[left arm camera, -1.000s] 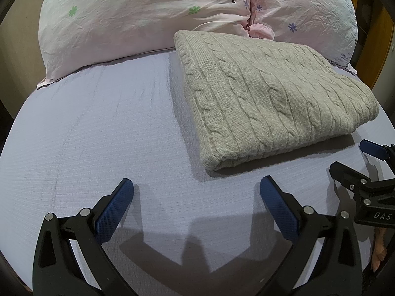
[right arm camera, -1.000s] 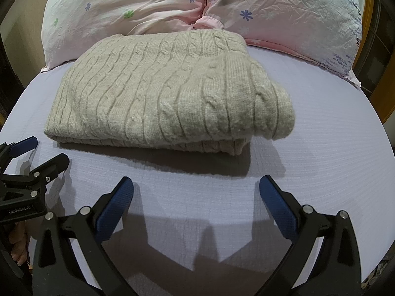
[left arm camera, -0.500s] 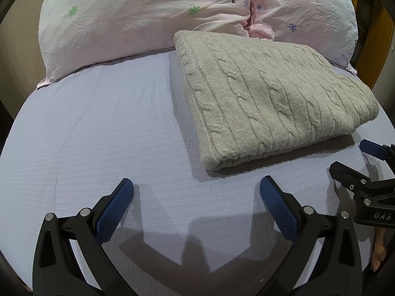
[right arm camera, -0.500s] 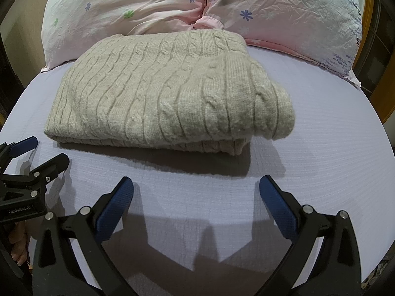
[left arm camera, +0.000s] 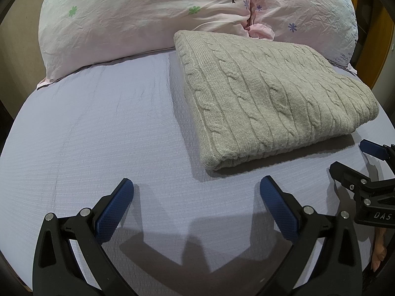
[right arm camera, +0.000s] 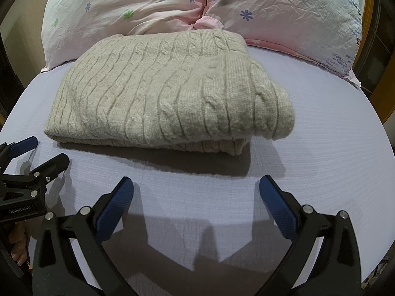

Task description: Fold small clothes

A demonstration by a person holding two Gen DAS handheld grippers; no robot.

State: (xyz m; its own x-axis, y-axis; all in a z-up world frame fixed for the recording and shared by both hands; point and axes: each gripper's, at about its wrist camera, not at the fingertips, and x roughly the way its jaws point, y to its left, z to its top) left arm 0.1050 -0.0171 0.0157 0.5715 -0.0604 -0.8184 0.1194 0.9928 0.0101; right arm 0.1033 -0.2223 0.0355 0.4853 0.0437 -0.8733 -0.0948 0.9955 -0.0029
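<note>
Status: cable-knit sweater [left arm camera: 271, 98] sits folded into a thick rectangle on the lavender bed sheet [left arm camera: 98, 135], centre-right in the left wrist view, centre-left in the right wrist view [right arm camera: 160, 98]. Far edge butts up against the two pink floral pillows [left arm camera: 148, 19] along the top of the frame.

Left tongs [left arm camera: 197, 192]: spread wide, nothing between the blue pads, hanging over bare sheet at bottom centre, short of the sweater's near corner. No contact with the knit.

Right tongs [right arm camera: 196, 191]: same, spread wide and empty, bottom centre of their own view, just short of the sweater's near edge. They also show at the right edge of the left view [left arm camera: 355, 160], apart from the fabric.

Read on the layout: both tools are parked side by side on the near side of the bundle with the gap to the fabric kept. Looks like a stand-off pose, not an approach. Judgement: fold is done or nearly so.

Fold quality: layers stack evenly on the left side. Right end in the right wrist view is a fat rolled fold, with a lower layer poking out slightly under it at the near right corner. Thick knit, so it holds shape by its own weight; no pinning needed.

If anything is left: tuck that lower layer, or a light press on the rolled end. Risk is snagging a cable loop with a pad edge.
</note>
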